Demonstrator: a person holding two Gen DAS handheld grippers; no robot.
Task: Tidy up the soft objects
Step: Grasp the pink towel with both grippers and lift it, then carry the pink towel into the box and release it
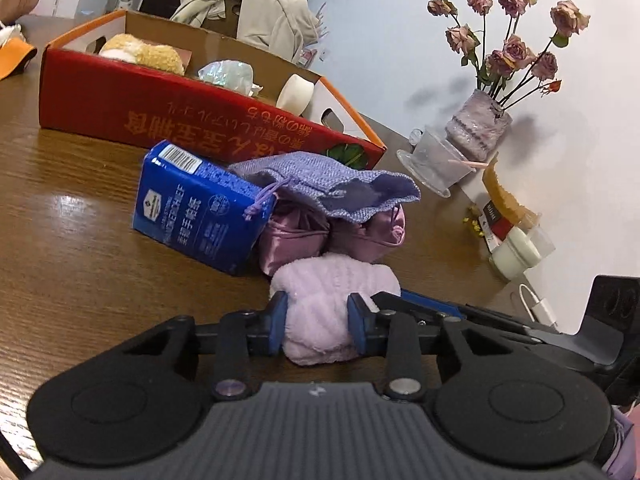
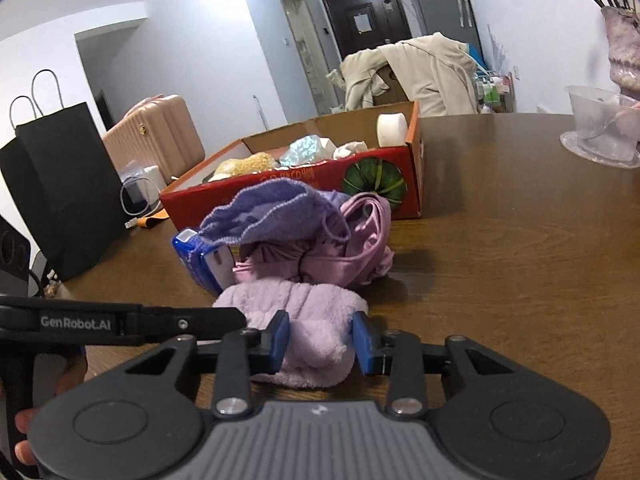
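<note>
Two grippers pinch the same fluffy pale lilac towel roll point(image 1: 332, 304) point(image 2: 304, 332), which lies on the dark brown wooden table point(image 1: 80, 240) point(image 2: 500, 280): the left gripper point(image 1: 318, 320) has its blue pads pressed into one end of the roll, and the right gripper point(image 2: 322, 340) clamps the other end, the plush bulging between its pads. Just behind the roll sits a heap of shiny pink satin pouches point(image 1: 328, 232) point(image 2: 340, 252), with a woven lavender drawstring bag point(image 1: 332, 184) point(image 2: 268, 212) draped over them and over a blue plastic-wrapped tissue pack point(image 1: 200, 208) point(image 2: 200, 256) that leans beside them. Farther back stands an open red cardboard box point(image 1: 140, 108) point(image 2: 304, 188), holding a tan plush toy point(image 1: 144, 54) point(image 2: 248, 164), an iridescent crinkled packet point(image 1: 228, 74) point(image 2: 304, 148) and a white roll point(image 1: 294, 94) point(image 2: 392, 130).
</note>
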